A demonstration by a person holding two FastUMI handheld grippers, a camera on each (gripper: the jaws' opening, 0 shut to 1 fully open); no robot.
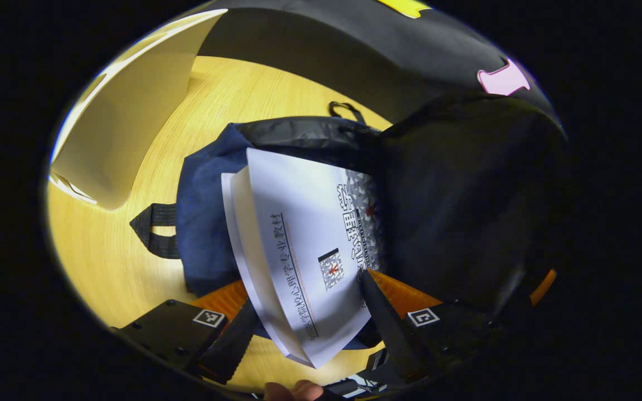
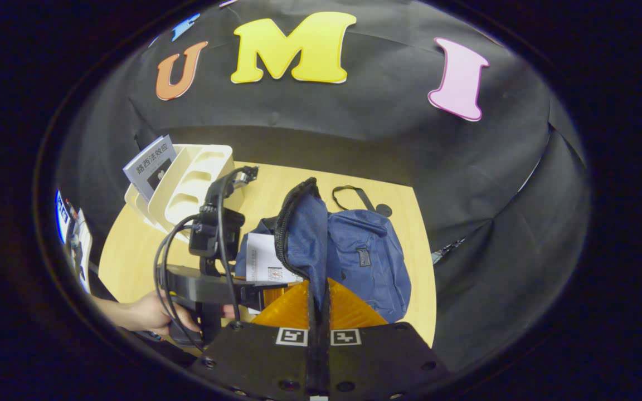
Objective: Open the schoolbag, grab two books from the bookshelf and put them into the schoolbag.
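A blue schoolbag point(image 1: 204, 223) lies on the wooden table point(image 1: 131, 267) with its mouth held wide. A white book point(image 1: 293, 234) sticks halfway into that mouth, one corner still outside. My left gripper point(image 1: 307, 289) is open, its fingers point(image 1: 388, 323) spread to either side of the book's near end. In the right gripper view, my right gripper point(image 2: 318, 303) is shut on the black zip edge of the schoolbag's flap point(image 2: 304, 234) and holds it up. There the left gripper point(image 2: 215, 278) reaches in from the left toward the white book point(image 2: 265, 259).
A cream bookshelf point(image 2: 187, 184) stands at the table's far left with a grey-white book point(image 2: 151, 164) leaning in it; it rises close on the left as the bookshelf point(image 1: 131, 122). A hand point(image 2: 148, 314) holds the left gripper. Black cloth walls the booth.
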